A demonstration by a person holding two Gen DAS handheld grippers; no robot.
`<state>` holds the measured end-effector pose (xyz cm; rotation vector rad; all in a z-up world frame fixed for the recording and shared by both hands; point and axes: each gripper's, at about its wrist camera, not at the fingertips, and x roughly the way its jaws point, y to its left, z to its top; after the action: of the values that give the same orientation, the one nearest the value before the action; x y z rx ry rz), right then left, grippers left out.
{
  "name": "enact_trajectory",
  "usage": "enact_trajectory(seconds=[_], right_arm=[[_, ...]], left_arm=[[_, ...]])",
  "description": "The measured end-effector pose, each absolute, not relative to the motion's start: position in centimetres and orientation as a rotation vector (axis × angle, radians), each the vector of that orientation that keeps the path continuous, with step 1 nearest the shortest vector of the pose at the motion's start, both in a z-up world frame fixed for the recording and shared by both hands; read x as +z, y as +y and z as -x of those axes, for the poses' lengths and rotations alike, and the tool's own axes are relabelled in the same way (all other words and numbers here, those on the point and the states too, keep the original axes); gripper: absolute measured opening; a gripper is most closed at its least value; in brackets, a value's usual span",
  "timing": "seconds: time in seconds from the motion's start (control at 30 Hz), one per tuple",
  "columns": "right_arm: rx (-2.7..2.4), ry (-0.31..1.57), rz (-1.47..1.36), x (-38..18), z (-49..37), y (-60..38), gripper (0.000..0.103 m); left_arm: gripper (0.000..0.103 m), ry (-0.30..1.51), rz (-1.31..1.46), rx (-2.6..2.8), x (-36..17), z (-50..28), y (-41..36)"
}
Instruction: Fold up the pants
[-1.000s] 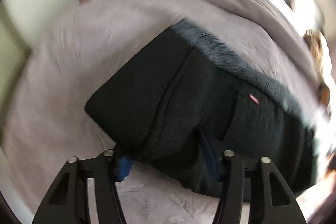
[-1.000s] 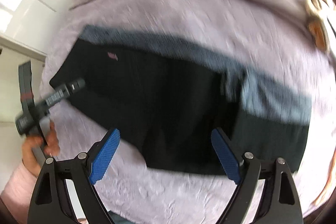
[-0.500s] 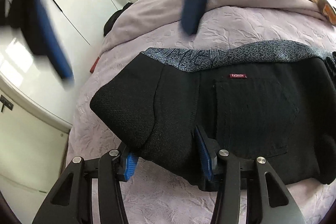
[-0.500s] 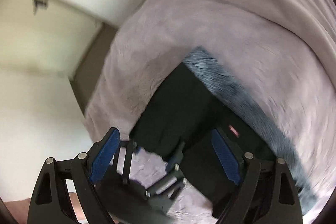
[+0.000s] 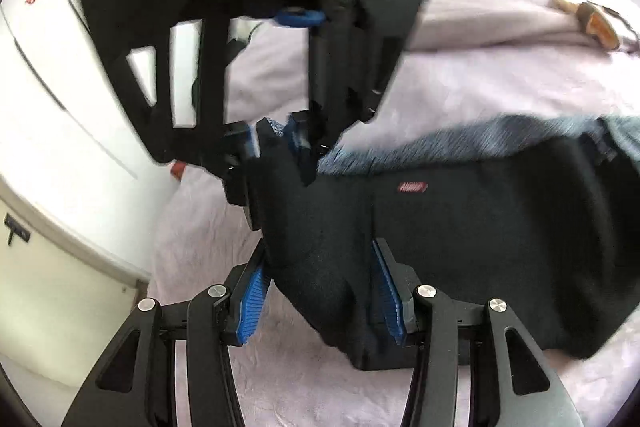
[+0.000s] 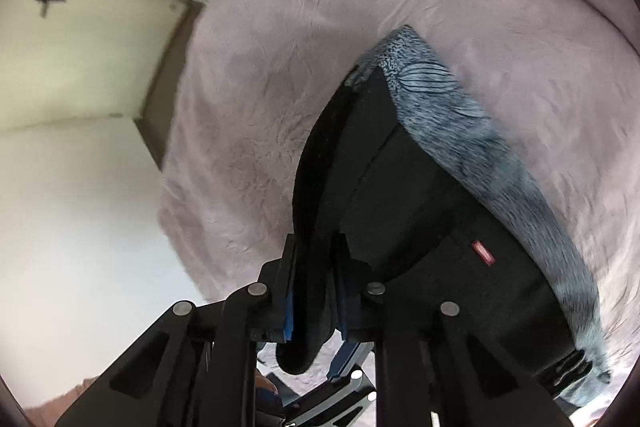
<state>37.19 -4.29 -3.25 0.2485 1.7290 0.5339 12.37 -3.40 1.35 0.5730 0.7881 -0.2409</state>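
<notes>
- The black pants (image 5: pixel 500 247) lie partly folded on the pale purple bedspread (image 5: pixel 460 87), near the bed's edge by the white cupboard (image 5: pixel 36 75); the patterned blue-grey waistband (image 6: pixel 460 115) lies along the side away from the person.
- The left gripper (image 5: pixel 320 291) has its jaws narrowed onto the near corner of the folded end, a thick bunch of fabric between its blue pads (image 5: pixel 252 295). That pinch seems to take all the layers together.
- The right gripper (image 6: pixel 316 291), jaws nearly closed, clamps the same end at the waistband corner.
- One grip on each corner looks meant to carry that end over evenly for the next fold.
- A small red label (image 5: pixel 412 187) shows on the top layer.
</notes>
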Motion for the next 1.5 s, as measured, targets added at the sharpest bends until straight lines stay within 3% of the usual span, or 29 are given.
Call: enact_trajectory(seconds=[0.27, 0.53, 0.73, 1.07, 1.17, 1.23, 1.5], right_arm=[[0.595, 1.462, -0.626, 4.1, -31.1, -17.9, 0.018], [0.493, 1.195, -0.888, 7.1, -19.7, -33.8, 0.018], [0.387, 1.093, -1.022, 4.1, -11.0, -42.9, 0.018], [0.292, 1.1, -1.134, -7.1, -3.2, -50.5, 0.018], [0.267, 1.104, -1.14, -9.0, -2.4, -50.8, 0.018], [0.262, 1.092, -1.142, -9.5, -1.8, -50.6, 0.019], [0.098, 1.125, -1.009, -6.6, -0.6, -50.1, 0.024]], left_arm=[[0.051, 0.585, -0.623, -0.433, 8.5, -7.1, -10.7], [0.051, 0.548, -0.617, -0.744, 11.7, -0.2, -21.0], [0.051, 0.544, -0.713, -0.906, 8.8, 5.5, -28.5], [0.051, 0.708, -0.834, -0.974, 0.1, 9.8, -34.2], [0.056, 0.736, -0.841, -0.985, 0.2, 10.0, -33.8], [0.068, 0.754, -0.845, -0.988, 0.3, 10.0, -33.4], [0.068, 0.881, -0.707, -0.849, 3.6, 5.1, -27.6]])
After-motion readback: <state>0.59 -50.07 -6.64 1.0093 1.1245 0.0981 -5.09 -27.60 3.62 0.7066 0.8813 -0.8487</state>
